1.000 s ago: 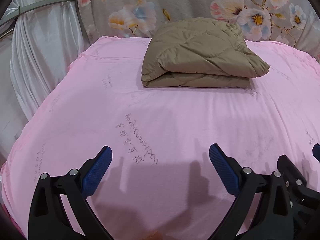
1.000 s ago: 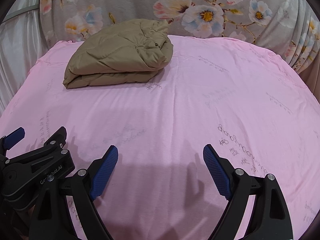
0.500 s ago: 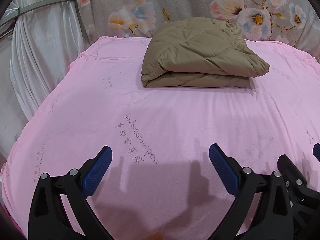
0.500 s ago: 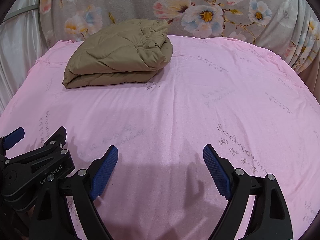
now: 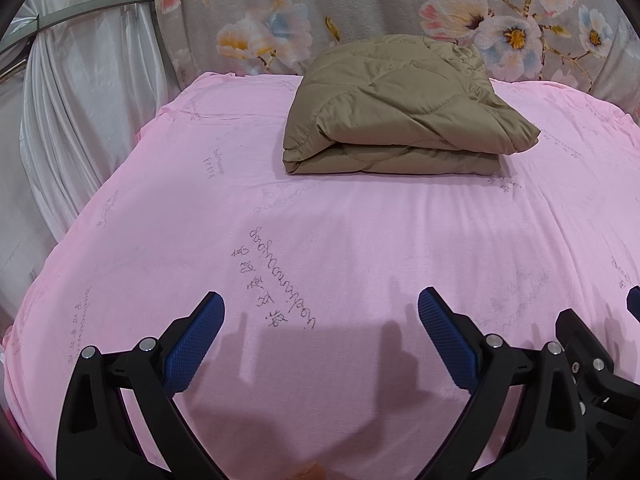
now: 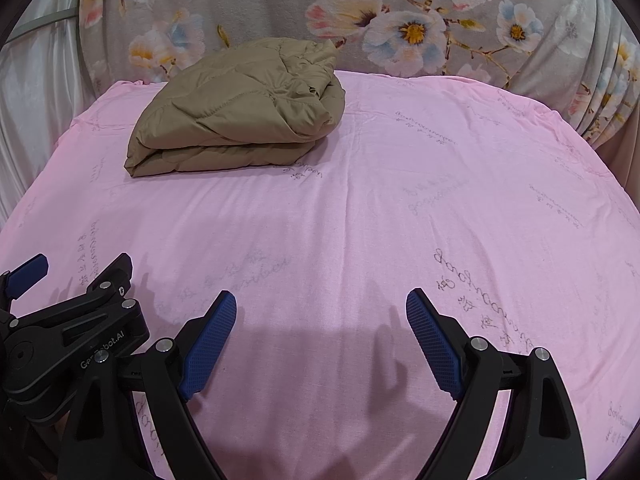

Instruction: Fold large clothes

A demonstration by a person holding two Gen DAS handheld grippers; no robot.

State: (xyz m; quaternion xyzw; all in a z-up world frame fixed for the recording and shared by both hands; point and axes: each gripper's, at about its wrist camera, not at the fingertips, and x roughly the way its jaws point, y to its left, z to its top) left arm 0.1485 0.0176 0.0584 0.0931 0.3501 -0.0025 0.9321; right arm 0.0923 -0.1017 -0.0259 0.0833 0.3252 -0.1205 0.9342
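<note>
A tan quilted garment (image 5: 400, 108) lies folded into a thick rectangle at the far side of the pink bed sheet (image 5: 340, 232). The right wrist view has the same tan bundle (image 6: 240, 116) at the upper left. My left gripper (image 5: 320, 312) hovers open over bare sheet near the front, well short of the garment, nothing between its blue pads. Beside it my right gripper (image 6: 320, 312) is open too and holds nothing. Part of the left gripper's black body (image 6: 72, 328) shows at the right view's lower left.
A floral grey curtain (image 6: 400, 16) hangs behind the bed. White drapes (image 5: 80, 120) fall along the left side. The pink sheet carries faint printed script and drops off at its left and right edges.
</note>
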